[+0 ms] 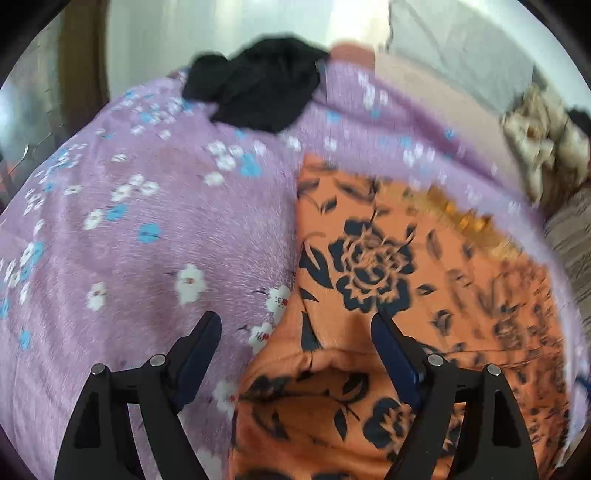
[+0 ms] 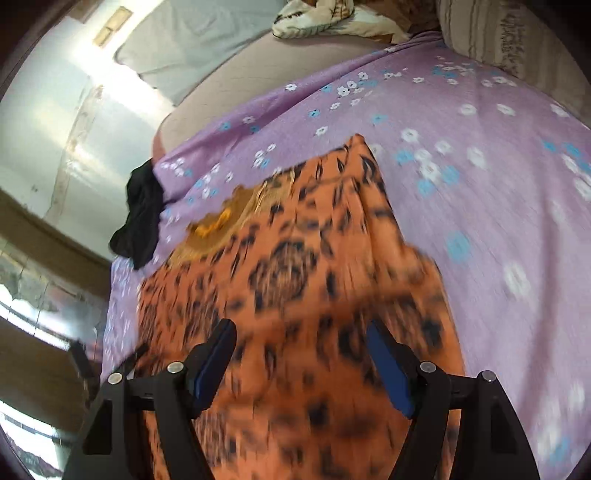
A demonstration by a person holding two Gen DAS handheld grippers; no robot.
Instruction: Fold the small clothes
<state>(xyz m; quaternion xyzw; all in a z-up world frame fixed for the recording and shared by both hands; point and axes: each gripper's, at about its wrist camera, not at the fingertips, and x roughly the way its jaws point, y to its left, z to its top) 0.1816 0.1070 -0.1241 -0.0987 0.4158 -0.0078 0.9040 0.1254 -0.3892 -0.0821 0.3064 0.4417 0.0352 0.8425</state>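
a bed covered by a lilac sheet [image 1: 155, 229] printed with small white and blue flowers fills both views; past its far edge the bare pinkish mattress [image 2: 221, 74] shows, with a pale pillow [image 2: 192, 40] against a light wall. a striped cushion [image 2: 480, 33] and a crumpled cream-and-brown cloth [image 2: 332, 18] sit at the head end, and a bunched black garment [image 1: 258, 85] lies on the sheet's far edge, well apart from the work.

the orange garment [image 1: 369, 266] with dark blue roses lies flat on the sheet — its embroidered golden neckline [image 2: 218, 221] points away from the cameras toward the black garment, so its long axis runs from the grippers up the bed. in the right wrist view it tapers to a corner at the far end; a fold ridge crosses the near part in the left wrist view.

the left gripper [image 1: 295, 332] hangs over the garment's near left edge, released, nothing between its pads. the right gripper [image 2: 301, 339] is likewise spread wide above the blurred orange cloth, grasping nothing.
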